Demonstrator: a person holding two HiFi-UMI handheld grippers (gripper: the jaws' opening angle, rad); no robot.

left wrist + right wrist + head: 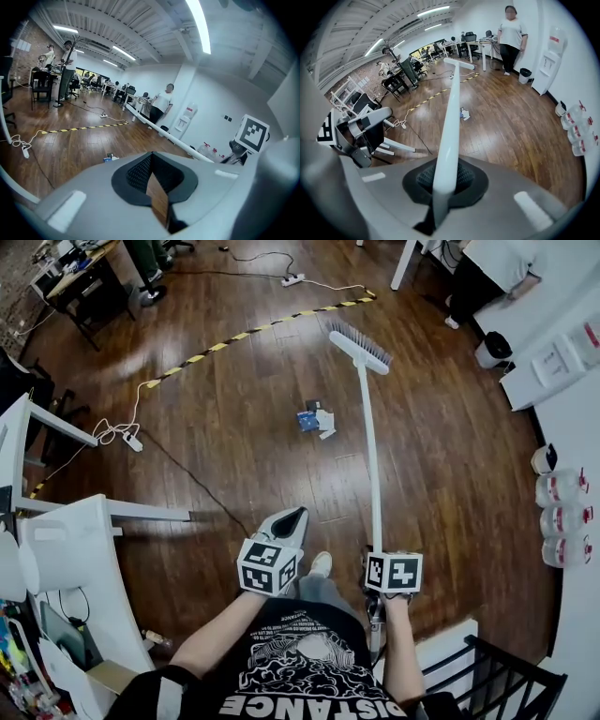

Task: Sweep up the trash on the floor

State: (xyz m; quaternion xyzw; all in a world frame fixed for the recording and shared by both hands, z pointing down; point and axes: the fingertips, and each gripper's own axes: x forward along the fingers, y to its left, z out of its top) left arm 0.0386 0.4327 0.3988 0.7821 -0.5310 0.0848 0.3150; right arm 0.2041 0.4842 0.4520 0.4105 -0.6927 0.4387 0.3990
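Note:
A small heap of trash (316, 419), blue and white scraps, lies on the dark wood floor ahead of me. The broom's bristle head (359, 345) rests on the floor just beyond and right of it. Its white handle (371, 456) runs back to my right gripper (377, 557), which is shut on it; the handle (449, 126) sits between the pads. My left gripper (292, 517) hovers left of the handle, shut, holding nothing. From the left gripper (151, 161) the trash (110, 158) shows low on the floor. The trash (464, 113) lies right of the handle.
Yellow-black tape (253, 332) crosses the floor beyond the trash. A power strip and cable (131, 440) lie at left near a white table (56, 521). Water bottles (561, 518) line the right wall, and a black rack (497, 671) is at lower right. A person (511, 33) stands far off.

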